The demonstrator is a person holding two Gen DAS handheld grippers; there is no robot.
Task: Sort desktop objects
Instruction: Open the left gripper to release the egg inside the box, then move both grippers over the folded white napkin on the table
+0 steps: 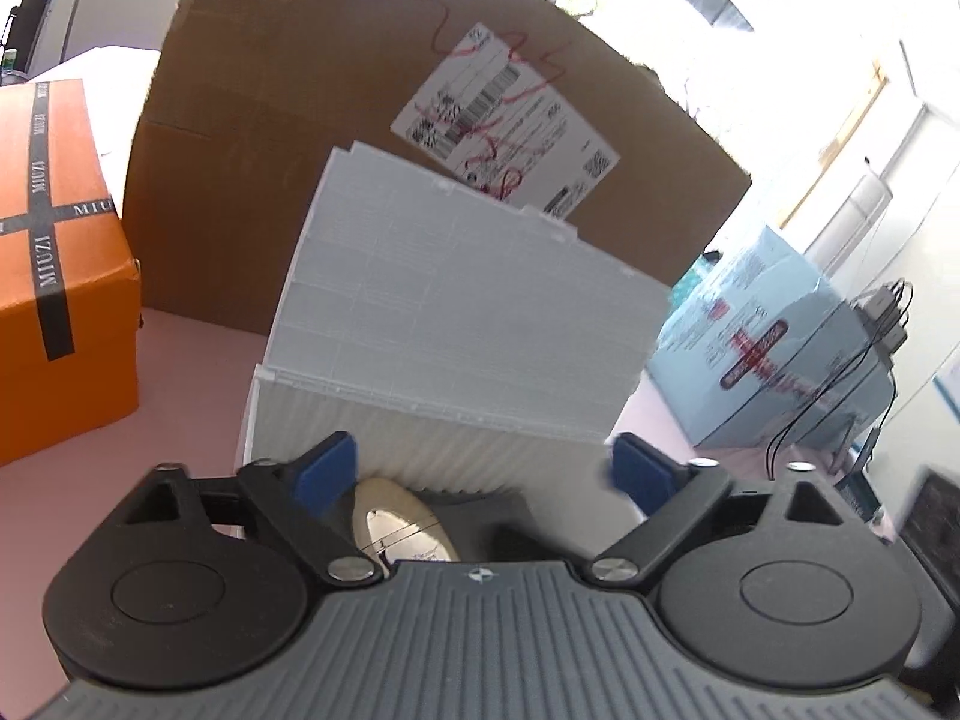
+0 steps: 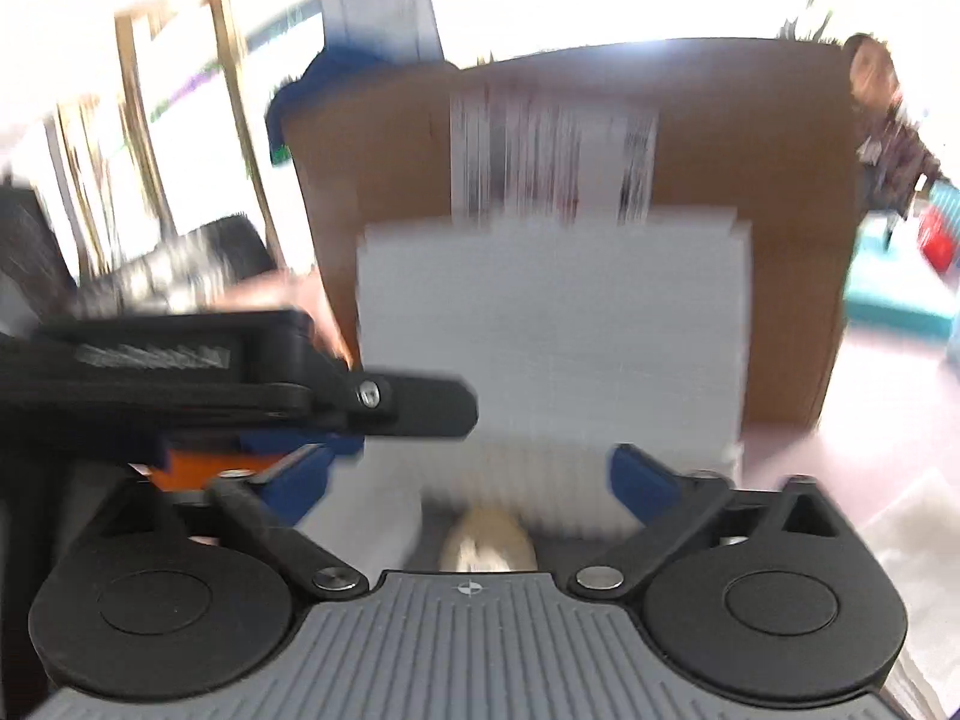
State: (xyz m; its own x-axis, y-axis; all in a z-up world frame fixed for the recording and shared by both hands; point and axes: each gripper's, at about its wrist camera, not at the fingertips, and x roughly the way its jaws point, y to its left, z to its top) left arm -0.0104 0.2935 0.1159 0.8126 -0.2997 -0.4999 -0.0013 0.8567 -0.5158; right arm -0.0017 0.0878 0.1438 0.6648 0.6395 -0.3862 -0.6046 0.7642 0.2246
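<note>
Left wrist view: left gripper (image 1: 480, 471), jaws wide and empty, hovers over the white storage box (image 1: 420, 420) on the pink bench (image 1: 180, 348), lid (image 1: 468, 300) raised against a cardboard carton (image 1: 288, 120).
Contents: a pale oval object (image 1: 402, 525) lies directly below the jaws; identity unclear.
Right wrist view: right gripper (image 2: 474, 480), jaws wide, faces the same box (image 2: 552, 324) head-on; left gripper (image 2: 258, 372) crosses from the left.
Obscured: heavy motion blur.

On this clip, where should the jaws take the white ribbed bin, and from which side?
Probably the near top rim of the white ribbed bin, from above and the front: that thin upright wall faces the open left gripper, while the cardboard box blocks the back.
</note>
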